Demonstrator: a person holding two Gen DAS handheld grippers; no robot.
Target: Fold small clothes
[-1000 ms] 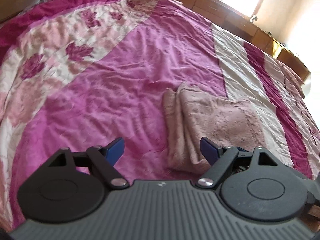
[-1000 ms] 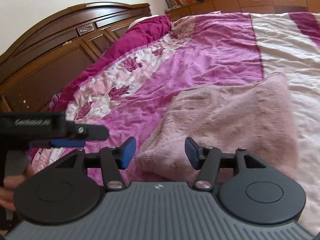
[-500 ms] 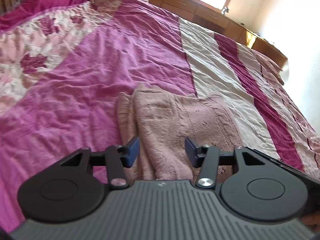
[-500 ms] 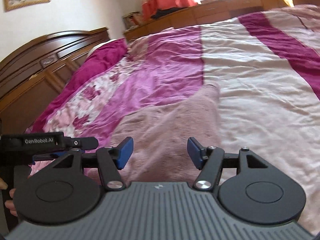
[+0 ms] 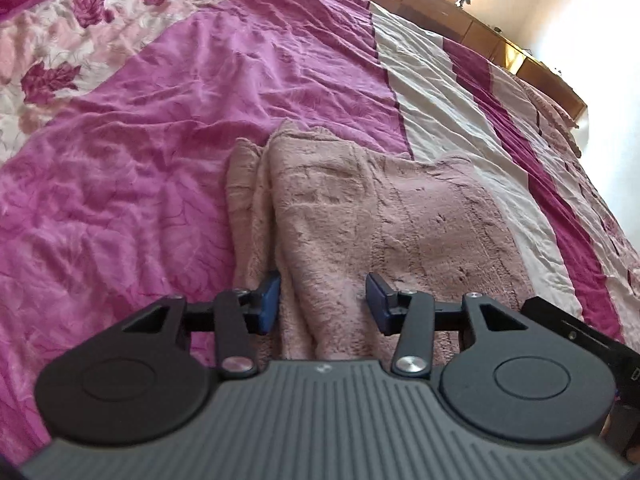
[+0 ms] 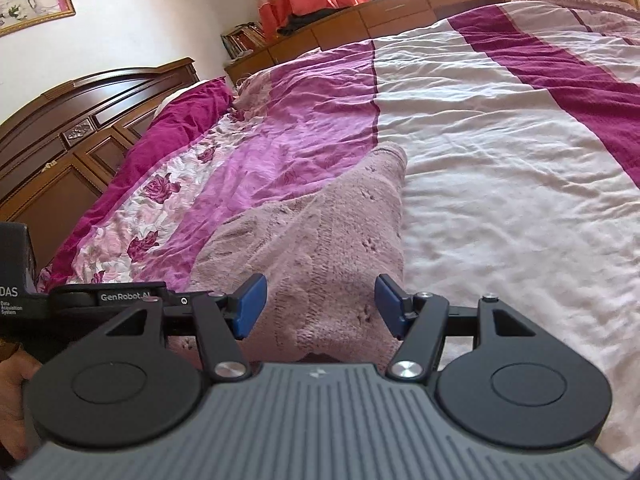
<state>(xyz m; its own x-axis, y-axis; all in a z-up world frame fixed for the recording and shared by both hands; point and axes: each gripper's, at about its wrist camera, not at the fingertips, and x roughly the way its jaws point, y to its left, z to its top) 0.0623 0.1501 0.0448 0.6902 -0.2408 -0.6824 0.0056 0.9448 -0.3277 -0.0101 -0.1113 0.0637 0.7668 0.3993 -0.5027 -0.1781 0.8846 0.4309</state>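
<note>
A fluffy dusty-pink garment (image 5: 380, 208) lies folded on the bed, its left edge showing doubled layers. My left gripper (image 5: 323, 304) hovers low over the garment's near left edge. Its blue pads stand apart with a ridge of the cloth between them, and I see no squeeze on it. In the right wrist view the same garment (image 6: 328, 232) stretches away from me. My right gripper (image 6: 318, 306) stands open over its near right corner, with cloth under the gap. The left gripper's black body (image 6: 100, 300) shows at the left of that view.
The bed carries a wrinkled bedspread (image 5: 140, 160) in magenta, cream and floral bands. A dark wooden headboard (image 6: 80, 140) rises at the left. Low wooden cabinets (image 6: 400, 16) run along the far side. A person's hand (image 6: 12, 380) holds the left tool.
The left jaws have narrowed from wide apart and the left gripper has come down onto the garment's near left edge. The right gripper swung right to the garment's near right corner.
</note>
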